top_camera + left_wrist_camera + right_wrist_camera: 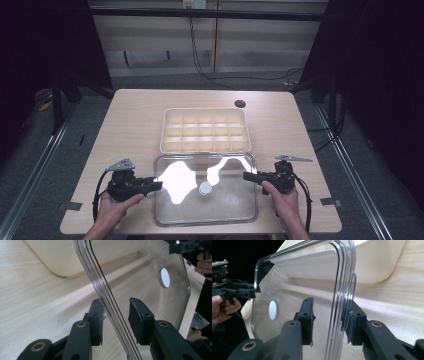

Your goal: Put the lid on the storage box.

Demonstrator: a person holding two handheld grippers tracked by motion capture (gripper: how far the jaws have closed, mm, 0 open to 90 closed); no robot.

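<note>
The clear lid [206,189] lies flat at the near edge of a pale wooden table [130,120], just in front of a cream compartment tray [205,131]; a white round disc [205,188] sits at its centre. Grey floor, dark curtains at both sides and trailing cables surround the table. The left gripper [156,185] is held level at the lid's left edge, the right gripper [248,175] level at its right edge, each in a hand coming from below. In the left gripper view the lid's rim stands between parted jaws, one pad apparently touching it. In the right gripper view the jaws straddle the rim with gaps visible; no firm grip is evident.
</note>
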